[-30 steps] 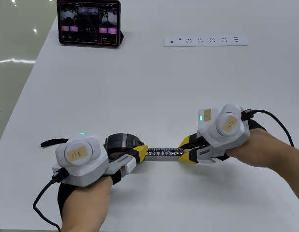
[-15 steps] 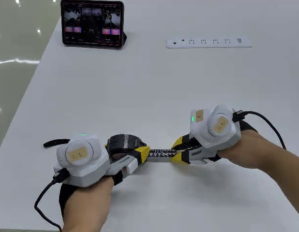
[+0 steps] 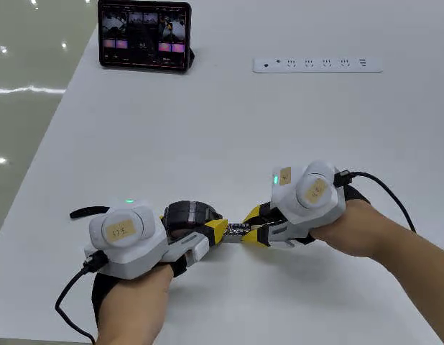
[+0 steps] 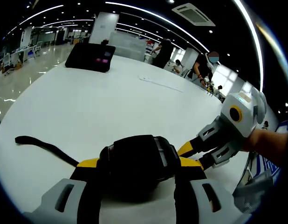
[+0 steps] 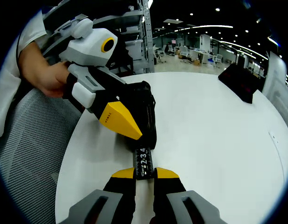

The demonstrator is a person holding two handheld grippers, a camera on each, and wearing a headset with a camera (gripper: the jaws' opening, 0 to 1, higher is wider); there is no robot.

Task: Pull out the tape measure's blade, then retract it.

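Our right gripper has its two yellow-tipped jaws pinched together on the blade, and the printed numbers show just past the tips. A short stretch of blade runs from those tips to the mouth of the tape measure.

Our left gripper is clamped on the black tape measure, one jaw on each flank of the case, so the jaws stand as far apart as the case is wide. The case appears to rest on the white table, though we cannot tell for certain whether it touches. A black wrist strap trails from the case across the tabletop, away from the right gripper.

In the head view the two grippers face each other almost tip to tip, near the table's front edge. Our left hand comes up from the bottom of the picture and our right hand comes in from the right. A black cable loops away from the back of the right gripper.

Well apart from all this, at the far side of the table, a tablet stands propped with its screen lit. A white power strip lies flat to its right.
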